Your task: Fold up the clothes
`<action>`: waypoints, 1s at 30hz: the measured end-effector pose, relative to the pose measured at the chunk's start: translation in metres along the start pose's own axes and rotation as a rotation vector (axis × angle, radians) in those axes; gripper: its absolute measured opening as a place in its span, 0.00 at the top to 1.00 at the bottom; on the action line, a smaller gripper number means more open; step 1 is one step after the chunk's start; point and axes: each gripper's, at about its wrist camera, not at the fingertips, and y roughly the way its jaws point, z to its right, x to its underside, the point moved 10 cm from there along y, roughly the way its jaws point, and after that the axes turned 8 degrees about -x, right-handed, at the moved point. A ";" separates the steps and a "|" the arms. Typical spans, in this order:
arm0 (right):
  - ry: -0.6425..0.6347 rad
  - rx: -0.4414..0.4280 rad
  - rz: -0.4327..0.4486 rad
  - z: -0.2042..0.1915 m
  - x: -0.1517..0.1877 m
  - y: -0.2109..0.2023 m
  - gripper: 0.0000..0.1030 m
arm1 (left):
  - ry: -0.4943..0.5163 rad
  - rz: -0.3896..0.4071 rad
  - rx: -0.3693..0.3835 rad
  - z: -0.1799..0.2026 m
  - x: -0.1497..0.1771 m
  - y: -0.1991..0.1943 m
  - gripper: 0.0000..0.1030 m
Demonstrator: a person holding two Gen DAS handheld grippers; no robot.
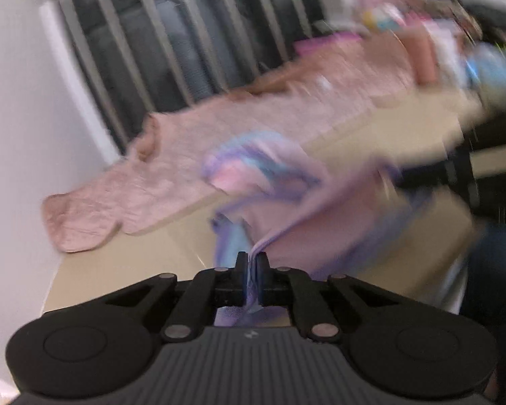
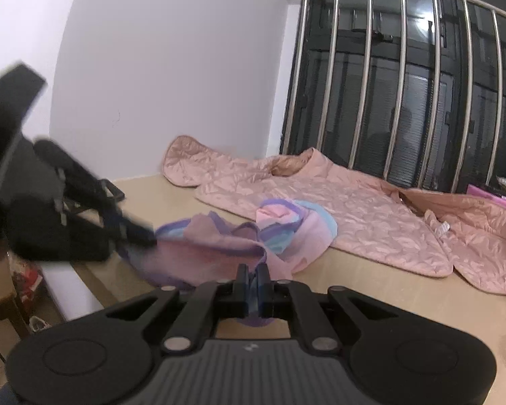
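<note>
Pastel cloth, a small garment (image 2: 286, 233) striped in pink, lilac and pale blue, lies bunched on the beige table (image 2: 371, 290), and both tongs have hold of it. The right gripper (image 2: 252, 271) is pinched tight on a fold at the garment's near edge, the cloth squeezed flat between its two fingers. The left gripper (image 1: 252, 260) is likewise clamped on a lilac hem, with a strip of fabric running down between its fingers toward the camera; in the right wrist view that gripper (image 2: 148, 234) reaches in from the garment's left side, gripping the far left corner. The cloth between the two grips sags in a loose fold, and the rest heaps up behind, toward the wall.

Just beyond the garment, touching or nearly touching its far edge, a pink quilted jacket (image 2: 354, 212) lies spread flat on the table, stretching away to the garment's right. Behind the jacket stands a steel railing (image 2: 401, 67) before dark glass, and left of that a plain white wall (image 2: 168, 67). The left wrist view is badly blurred, so little more can be made out there.
</note>
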 end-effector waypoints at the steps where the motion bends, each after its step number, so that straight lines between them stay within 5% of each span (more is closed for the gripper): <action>1: 0.007 0.005 -0.008 0.001 0.002 0.001 0.96 | -0.050 0.026 -0.021 -0.009 -0.009 -0.004 0.96; 4: 0.034 0.018 -0.036 0.006 0.004 0.008 0.96 | -0.128 0.119 -0.097 -0.027 -0.033 -0.019 0.96; 9: 0.049 0.039 -0.061 0.004 0.007 0.017 0.84 | -0.069 0.177 -0.105 -0.014 -0.051 -0.029 0.96; 19: 0.014 0.039 -0.120 -0.010 0.023 0.040 0.83 | -0.063 0.140 -0.116 -0.020 -0.044 -0.022 0.96; 21: 0.031 0.029 -0.114 -0.009 0.020 0.038 0.96 | -0.029 0.110 -0.118 -0.016 -0.033 -0.016 0.95; 25: 0.082 0.050 -0.048 0.007 0.005 0.019 0.96 | -0.004 0.029 -0.124 -0.011 -0.003 -0.004 0.92; 27: 0.104 0.060 -0.029 0.015 0.002 0.011 0.96 | -0.007 0.003 -0.087 -0.005 0.013 -0.005 0.88; 30: 0.120 0.061 -0.026 0.019 0.003 0.008 0.96 | -0.062 0.014 0.012 0.003 0.025 -0.017 0.64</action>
